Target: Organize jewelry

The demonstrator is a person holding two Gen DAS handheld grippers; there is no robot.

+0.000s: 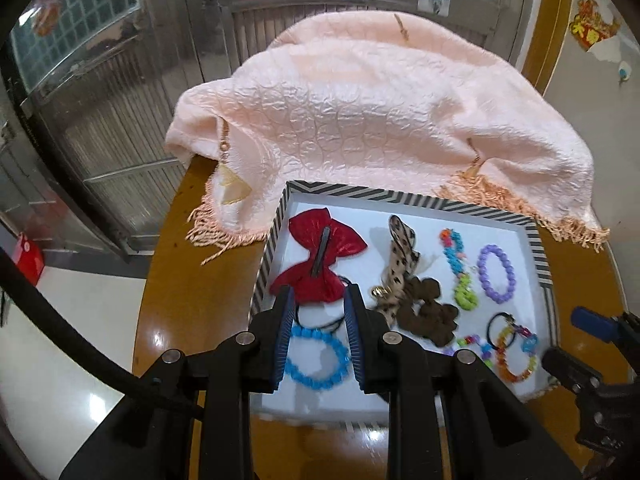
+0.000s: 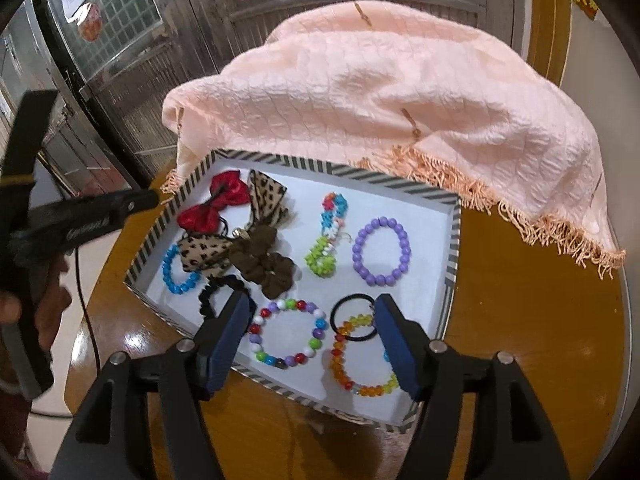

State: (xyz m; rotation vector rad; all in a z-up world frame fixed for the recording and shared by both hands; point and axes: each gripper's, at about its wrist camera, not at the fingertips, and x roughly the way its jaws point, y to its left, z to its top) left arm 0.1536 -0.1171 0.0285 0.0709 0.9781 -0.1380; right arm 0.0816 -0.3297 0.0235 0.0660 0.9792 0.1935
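A white tray with a striped rim (image 1: 276,224) (image 2: 454,236) holds the jewelry. In it lie a red bow clip (image 1: 320,258) (image 2: 218,204), a leopard bow (image 1: 400,264) (image 2: 264,196), a brown scrunchie (image 1: 428,312) (image 2: 264,264), a blue bead bracelet (image 1: 316,356) (image 2: 178,272), a purple bracelet (image 1: 497,274) (image 2: 382,250), a multicolour bracelet (image 2: 286,332) and an orange bracelet (image 2: 360,356). My left gripper (image 1: 319,300) is open over the red bow's near edge and the blue bracelet. My right gripper (image 2: 312,306) is open above the multicolour bracelet.
The tray sits on a round glossy wooden table (image 1: 192,292) (image 2: 532,320). A peach fringed cloth (image 1: 360,108) (image 2: 380,92) covers the table's far half and touches the tray's back rim. Metal doors stand behind. The left gripper's body (image 2: 80,216) hangs left of the tray.
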